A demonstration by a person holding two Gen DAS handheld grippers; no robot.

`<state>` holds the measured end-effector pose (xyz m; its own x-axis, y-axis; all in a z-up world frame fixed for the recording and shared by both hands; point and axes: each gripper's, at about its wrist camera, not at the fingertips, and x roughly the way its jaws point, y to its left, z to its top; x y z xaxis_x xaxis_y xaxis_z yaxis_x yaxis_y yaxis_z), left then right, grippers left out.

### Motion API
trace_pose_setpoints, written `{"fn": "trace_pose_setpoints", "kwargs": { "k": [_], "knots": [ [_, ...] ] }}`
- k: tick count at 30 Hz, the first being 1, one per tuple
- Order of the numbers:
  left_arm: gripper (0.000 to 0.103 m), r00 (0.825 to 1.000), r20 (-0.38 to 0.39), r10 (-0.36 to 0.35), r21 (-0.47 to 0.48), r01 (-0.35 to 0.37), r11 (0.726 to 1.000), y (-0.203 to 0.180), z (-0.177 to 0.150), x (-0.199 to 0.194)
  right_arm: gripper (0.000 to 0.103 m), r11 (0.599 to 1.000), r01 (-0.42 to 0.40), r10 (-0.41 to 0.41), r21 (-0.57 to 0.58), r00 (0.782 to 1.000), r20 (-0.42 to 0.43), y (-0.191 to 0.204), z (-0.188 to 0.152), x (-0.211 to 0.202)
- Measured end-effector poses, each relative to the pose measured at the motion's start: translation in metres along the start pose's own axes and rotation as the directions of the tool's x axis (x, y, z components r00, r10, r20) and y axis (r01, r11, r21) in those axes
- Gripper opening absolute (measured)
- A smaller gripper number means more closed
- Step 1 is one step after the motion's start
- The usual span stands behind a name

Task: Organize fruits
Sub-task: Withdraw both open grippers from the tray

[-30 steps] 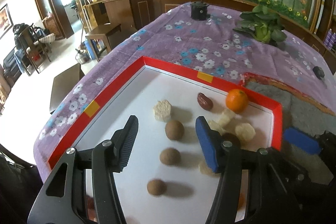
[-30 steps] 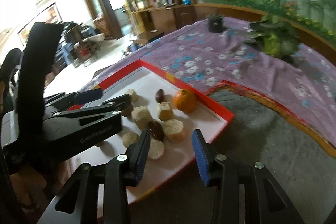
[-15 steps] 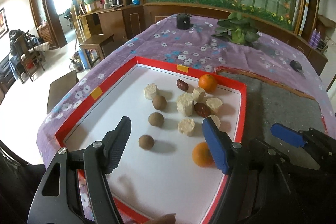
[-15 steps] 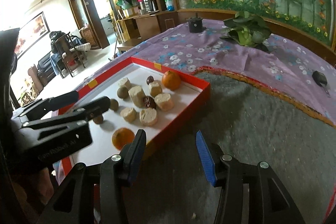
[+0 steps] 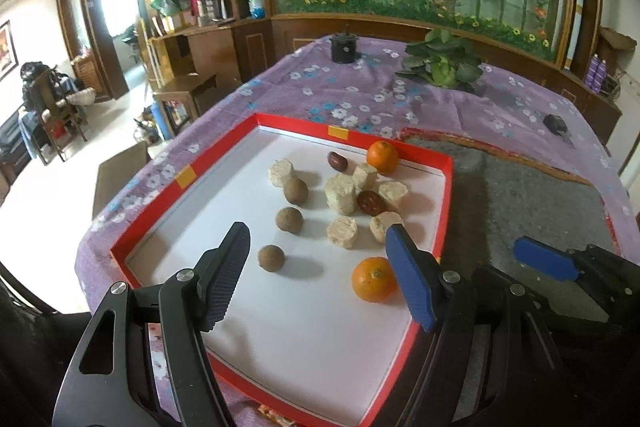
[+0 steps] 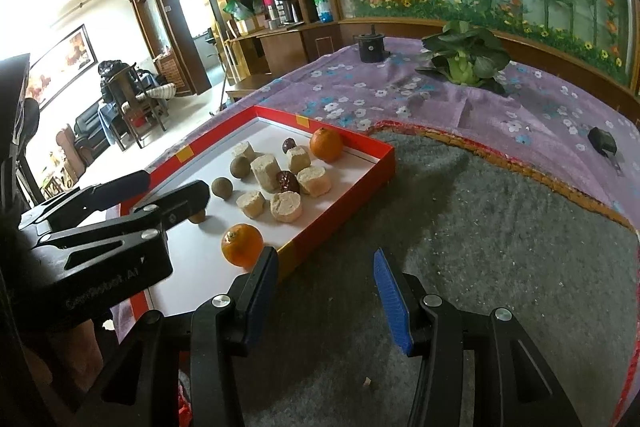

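A red-rimmed white tray (image 5: 444, 211) (image 6: 384, 163) holds the fruit. An orange (image 5: 374, 279) (image 6: 242, 245) lies near the tray's front right, another orange (image 5: 383, 157) (image 6: 326, 145) at its back. Three brown round fruits (image 5: 272, 258) lie in a line on the left; pale cut chunks (image 5: 341, 193) and dark red dates (image 5: 371, 203) cluster in the middle. My left gripper (image 5: 316, 279) (image 6: 168, 187) is open and empty above the tray's front. My right gripper (image 6: 324, 295) is open and empty over the grey mat, right of the tray.
The tray sits on a purple flowered cloth (image 5: 360, 99). A grey mat (image 6: 500, 227) lies to its right. A leafy green vegetable (image 5: 442, 65), a black pot (image 5: 344, 47) and a small dark object (image 5: 555, 123) stand farther back. The table's left edge drops to the floor.
Both grippers have pulled back and up from the tray, so the whole tray now shows. The right gripper has moved from over the tray to over the grey mat. The fruit has not moved.
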<state>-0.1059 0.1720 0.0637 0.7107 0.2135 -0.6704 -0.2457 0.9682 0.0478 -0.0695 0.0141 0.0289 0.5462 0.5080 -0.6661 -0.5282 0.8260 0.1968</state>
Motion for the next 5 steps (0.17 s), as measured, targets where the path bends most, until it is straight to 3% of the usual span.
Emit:
{"fn": "trace_pose_setpoints", "kwargs": {
  "k": [5],
  "knots": [
    [0.071,1.0,-0.003,-0.003,0.003,0.003,1.0,-0.0025,0.0012,-0.0018,0.048,1.0,0.005,-0.005,0.013,1.0,0.003,-0.0063,-0.0009,-0.0035]
  ]
}}
